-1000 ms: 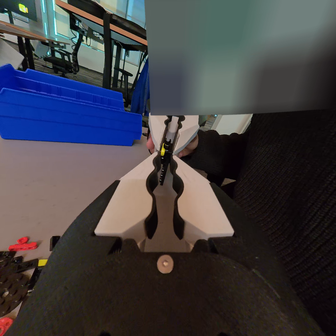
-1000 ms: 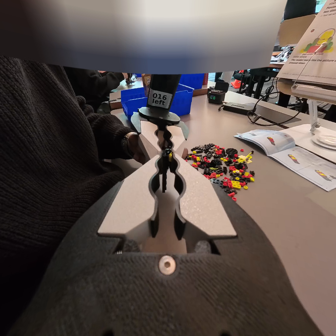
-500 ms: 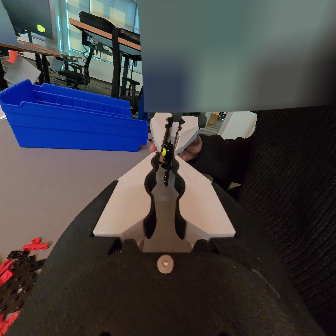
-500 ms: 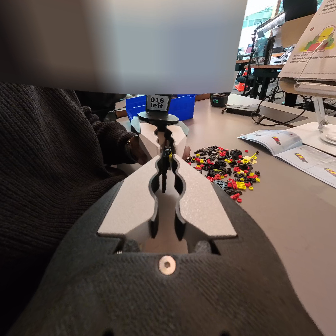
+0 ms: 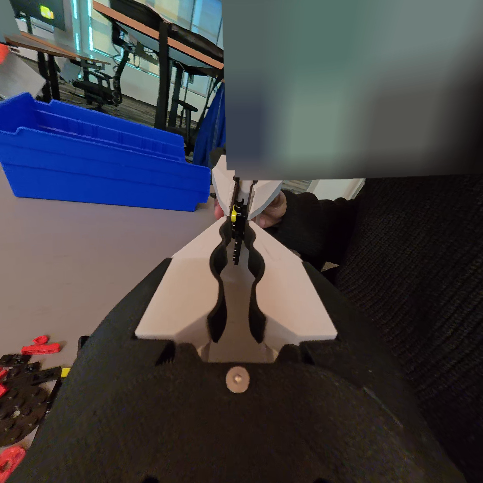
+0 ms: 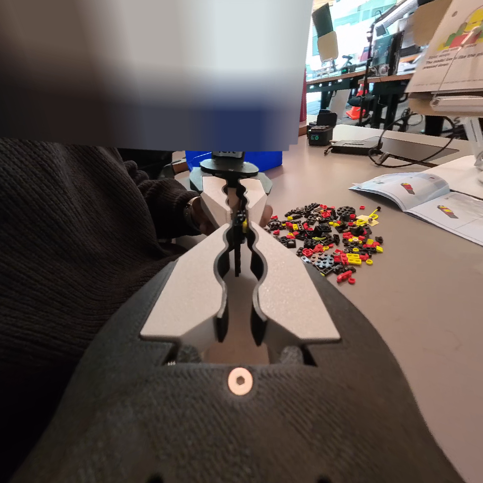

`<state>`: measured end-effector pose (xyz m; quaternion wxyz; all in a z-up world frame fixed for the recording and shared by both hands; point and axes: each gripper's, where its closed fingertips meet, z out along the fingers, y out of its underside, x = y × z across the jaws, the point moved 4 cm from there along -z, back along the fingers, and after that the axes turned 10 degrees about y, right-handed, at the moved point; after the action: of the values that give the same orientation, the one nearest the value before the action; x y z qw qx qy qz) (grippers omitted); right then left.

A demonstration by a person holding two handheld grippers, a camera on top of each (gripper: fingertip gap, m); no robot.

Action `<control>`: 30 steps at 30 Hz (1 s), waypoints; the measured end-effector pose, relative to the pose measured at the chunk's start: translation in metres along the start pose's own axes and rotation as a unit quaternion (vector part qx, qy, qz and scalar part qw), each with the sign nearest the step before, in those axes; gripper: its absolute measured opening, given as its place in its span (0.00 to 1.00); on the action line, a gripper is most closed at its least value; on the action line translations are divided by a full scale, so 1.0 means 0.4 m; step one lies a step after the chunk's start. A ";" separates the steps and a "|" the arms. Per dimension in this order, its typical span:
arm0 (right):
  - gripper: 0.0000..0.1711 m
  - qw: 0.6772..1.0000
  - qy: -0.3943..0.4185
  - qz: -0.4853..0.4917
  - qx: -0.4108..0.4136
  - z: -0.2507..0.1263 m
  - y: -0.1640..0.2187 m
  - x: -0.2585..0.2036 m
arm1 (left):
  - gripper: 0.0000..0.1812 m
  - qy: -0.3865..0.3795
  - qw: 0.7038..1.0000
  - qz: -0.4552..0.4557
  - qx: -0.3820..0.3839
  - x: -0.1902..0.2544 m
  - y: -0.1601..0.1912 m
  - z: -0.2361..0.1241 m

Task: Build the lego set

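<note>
My two grippers meet tip to tip above the grey table (image 6: 407, 308), close to a person's dark sweater. My left gripper (image 5: 238, 225) is shut on a thin black studded plate (image 5: 236, 251) held edge-on. My right gripper (image 6: 239, 229) is shut on a thin black plate (image 6: 237, 261) too. Where the tips meet, the black pieces join, with a small yellow round piece (image 5: 233, 214) on one side; it also shows in the right wrist view (image 6: 245, 223). I cannot tell whether the two plates are one assembly. The right gripper (image 5: 242, 206) and left gripper (image 6: 236, 211) each show in the other's view.
A pile of loose black, red and yellow lego parts (image 6: 326, 235) lies on the table, with an open instruction booklet (image 6: 418, 193) beyond it. A blue bin (image 5: 91, 167) stands at the table's far side. More loose parts (image 5: 21, 386) lie at the lower left of the left wrist view.
Both grippers stay shut and tip to tip. The joined pair has swung a little, so the blue bin and the parts pile have shifted in the views.
</note>
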<state>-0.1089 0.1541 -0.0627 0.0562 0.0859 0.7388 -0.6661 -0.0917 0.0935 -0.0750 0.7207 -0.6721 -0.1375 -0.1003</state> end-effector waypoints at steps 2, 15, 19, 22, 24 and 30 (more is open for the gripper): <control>0.05 1.000 0.015 0.007 -0.002 0.000 0.009 0.016 | 0.05 -0.026 1.000 -0.001 -0.001 -0.016 0.006 0.000; 0.05 0.874 0.267 -0.268 -0.304 0.054 0.205 0.135 | 0.20 -0.258 0.955 -0.112 0.094 -0.192 -0.008 -0.168; 0.07 0.847 0.241 -0.317 -0.352 0.069 0.248 0.113 | 0.21 -0.292 0.945 -0.118 0.087 -0.207 0.003 -0.183; 0.12 0.860 0.222 -0.295 -0.353 0.075 0.253 0.095 | 0.20 -0.295 0.945 -0.112 0.080 -0.204 0.003 -0.180; 0.12 0.876 0.214 -0.269 -0.338 0.075 0.242 0.088 | 0.19 -0.289 0.948 -0.112 0.073 -0.202 0.006 -0.173; 0.19 0.906 0.223 -0.173 -0.317 0.049 0.229 0.111 | 0.17 -0.278 0.951 -0.112 0.073 -0.196 0.008 -0.163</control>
<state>-0.1345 0.1458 -0.1629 -0.2019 0.0809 0.9073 -0.3599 -0.1603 0.0256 -0.1078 0.6847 -0.5992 -0.4143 0.0208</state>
